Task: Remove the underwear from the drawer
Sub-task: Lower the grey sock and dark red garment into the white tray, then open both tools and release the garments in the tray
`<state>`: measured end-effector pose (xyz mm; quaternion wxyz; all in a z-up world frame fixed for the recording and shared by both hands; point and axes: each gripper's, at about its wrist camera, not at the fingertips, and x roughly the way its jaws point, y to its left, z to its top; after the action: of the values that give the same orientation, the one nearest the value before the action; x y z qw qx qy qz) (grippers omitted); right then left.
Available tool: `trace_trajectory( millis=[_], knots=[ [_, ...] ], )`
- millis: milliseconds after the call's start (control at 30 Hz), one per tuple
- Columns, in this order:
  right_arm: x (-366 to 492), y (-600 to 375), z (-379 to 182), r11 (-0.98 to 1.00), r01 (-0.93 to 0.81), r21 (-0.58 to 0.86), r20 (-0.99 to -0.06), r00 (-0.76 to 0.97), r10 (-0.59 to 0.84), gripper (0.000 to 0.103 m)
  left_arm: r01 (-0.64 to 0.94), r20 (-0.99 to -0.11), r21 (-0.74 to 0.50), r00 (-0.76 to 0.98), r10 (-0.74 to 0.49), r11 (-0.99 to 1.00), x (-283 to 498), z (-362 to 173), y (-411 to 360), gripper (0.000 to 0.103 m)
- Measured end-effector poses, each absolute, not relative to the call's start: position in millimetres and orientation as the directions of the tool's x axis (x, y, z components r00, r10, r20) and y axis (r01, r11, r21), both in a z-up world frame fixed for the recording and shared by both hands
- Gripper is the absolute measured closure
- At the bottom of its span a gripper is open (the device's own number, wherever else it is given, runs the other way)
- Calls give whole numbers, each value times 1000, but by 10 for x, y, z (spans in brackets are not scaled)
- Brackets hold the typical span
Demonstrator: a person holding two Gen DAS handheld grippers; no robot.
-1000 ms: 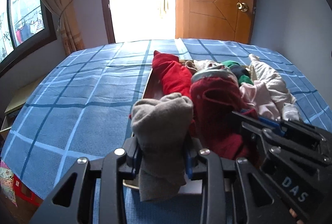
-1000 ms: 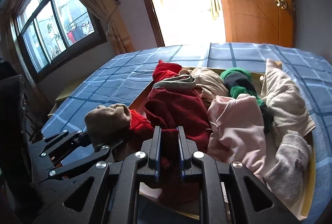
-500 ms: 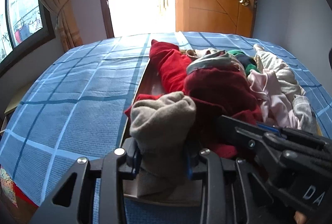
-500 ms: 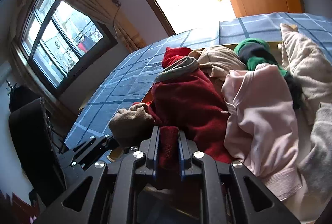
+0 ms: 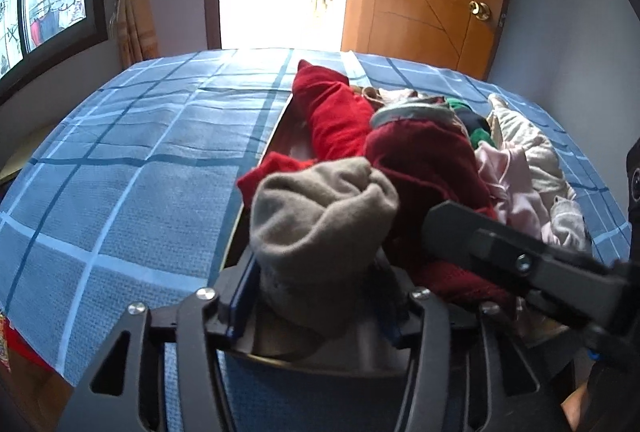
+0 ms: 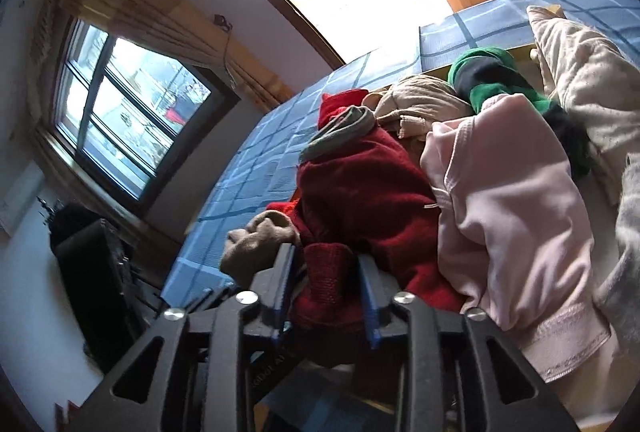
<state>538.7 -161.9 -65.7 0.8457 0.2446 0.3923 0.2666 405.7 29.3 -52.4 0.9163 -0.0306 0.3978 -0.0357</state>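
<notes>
Drawer: wooden tray (image 5: 280, 127) sits on the blue checked bedspread (image 5: 132, 159), heaped with rolled and folded garments; my read is it was set on the bed so both grippers can work from the near end.
Left gripper: left gripper (image 5: 316, 296) straddles the grey-beige garment (image 5: 320, 220) at the near-left corner of the drawer. Jaws are opening; cloth sits between them but the blue pads look to be coming off it, so I call it a release, not a pinch.
Right gripper: right gripper (image 6: 326, 292) has the knit edge of the dark red garment (image 6: 360, 203) between its fingers. Jaws opening here too; gaps show beside the fabric on both sides, no squeeze visible.
Why this pose: both tools point down over the drawer's near edge, side by side, right one crossing the left wrist view as a dark bar (image 5: 520, 260). Looks like both pieces are being let go or re-gripped; can't tell which.
Target vs left gripper: grey-beige garment slumps on the drawer's front rim, directly between the left fingers, touching the red cloth behind it.
Target vs right gripper: dark red garment lies straight ahead, its hem between the fingers, bulk beyond the tips; pink garment (image 6: 512, 216) just beside it on the right.
Progress: nothing clearly out of the drawer yet.
Other pile: bright red roll (image 5: 336, 111), green-and-black piece (image 6: 496, 79), cream garment (image 6: 592, 79) farther back, untouched.
</notes>
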Motion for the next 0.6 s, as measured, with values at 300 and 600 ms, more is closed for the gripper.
trace_trajectory(
  millis=[300, 600],
  knots=[
    [5388, -1659, -677, 696, -236, 678, -503, 541, 674, 52, 30, -754, -96, 650, -92, 995, 4103, -528, 270, 45],
    [5504, -1643, -725, 675, -181, 715, -501, 542, 675, 44, 13, -775, -65, 629, -59, 998, 4100, -533, 233, 44]
  ],
)
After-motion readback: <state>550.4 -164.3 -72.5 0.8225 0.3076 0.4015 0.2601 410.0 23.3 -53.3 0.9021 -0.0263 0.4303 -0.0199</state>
